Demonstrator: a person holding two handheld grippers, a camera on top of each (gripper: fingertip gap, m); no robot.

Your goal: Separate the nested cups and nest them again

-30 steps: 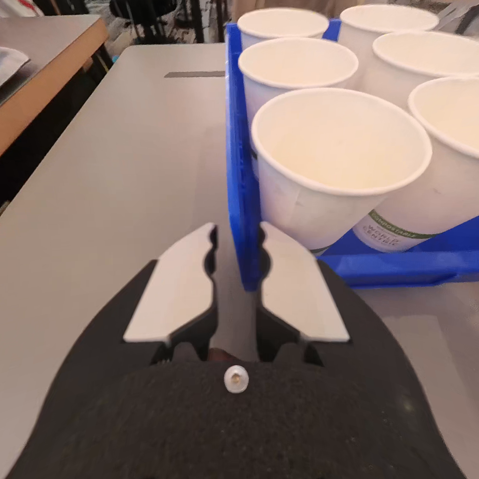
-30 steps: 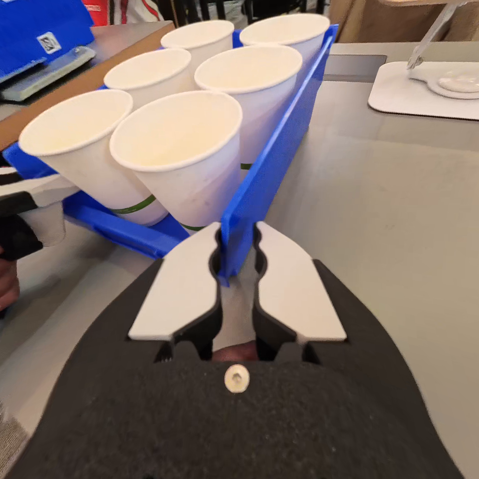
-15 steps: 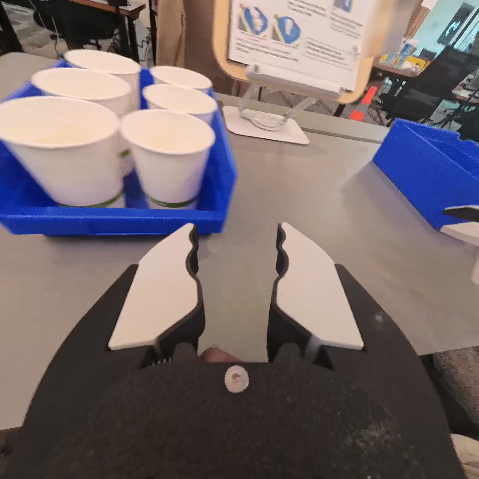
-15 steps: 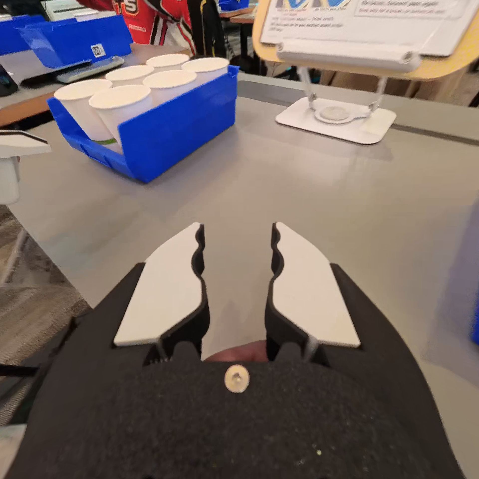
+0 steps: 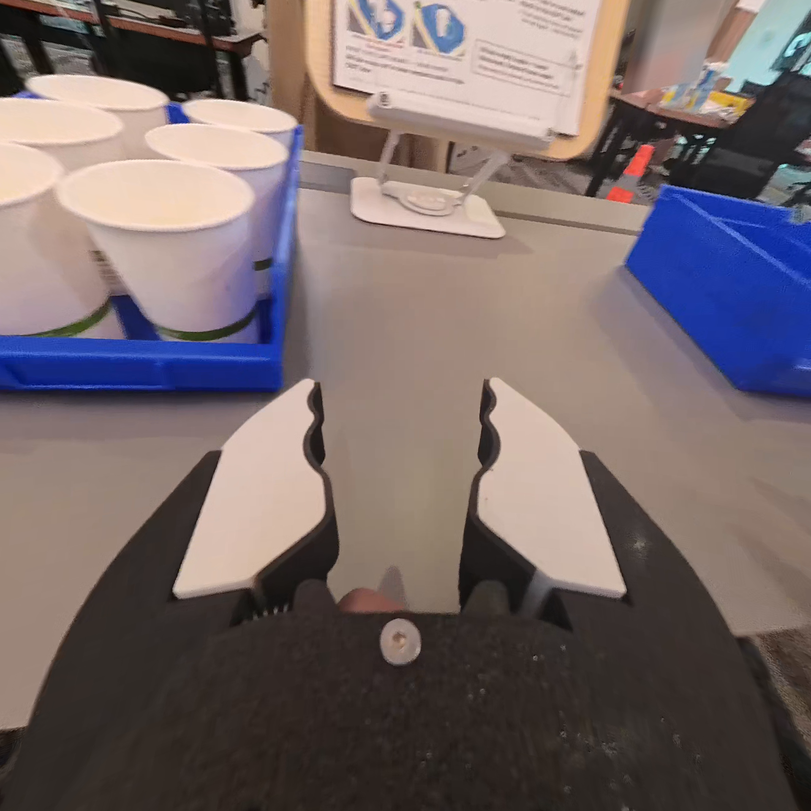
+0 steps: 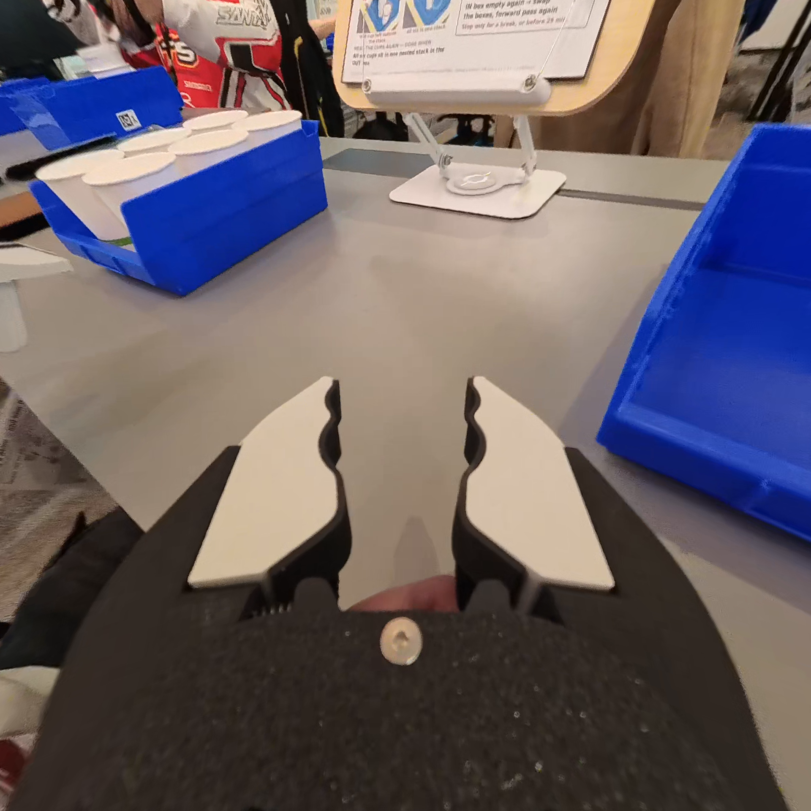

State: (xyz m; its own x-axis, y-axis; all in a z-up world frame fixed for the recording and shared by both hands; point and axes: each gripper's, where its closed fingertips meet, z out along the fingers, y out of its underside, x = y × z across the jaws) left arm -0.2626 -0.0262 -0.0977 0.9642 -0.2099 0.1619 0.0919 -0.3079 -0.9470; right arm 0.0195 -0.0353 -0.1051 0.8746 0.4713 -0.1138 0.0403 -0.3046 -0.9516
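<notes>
— Cups (image 5: 166, 245), six white paper ones, stand upright and un-nested in the blue bin (image 5: 140, 364) on the left of the grey worktop (image 5: 417, 316). What does each camera add?

— Left wrist view shows the cups up close, with the green bands near their bases; the nearest one leans a little. Right wrist view shows the same blue bin (image 6: 228, 210) from farther off, its tall side wall hiding most of the cups (image 6: 131, 175), and at its far left edge a white fingertip of the left gripper (image 6: 26, 263). Only that view takes in a person in a red and white jersey (image 6: 219, 52) beyond the worktop.

— And the middle?

— Both show the sign stand (image 5: 430, 206) with its printed sheet at the back of the worktop. The left gripper (image 5: 399, 386) and right gripper (image 6: 401, 382) each hover over bare worktop, jaws spread and holding nothing.

— On the right?

— A second blue bin (image 6: 724, 351); the right wrist view looks into its bare floor, the left shows only its outer wall (image 5: 724, 281).

— Changes?

— A second ago each gripper's jaws pinched a corner of the cup bin. Half a second ago they had let go and pulled back; now the left sits nearer the cups.
</notes>
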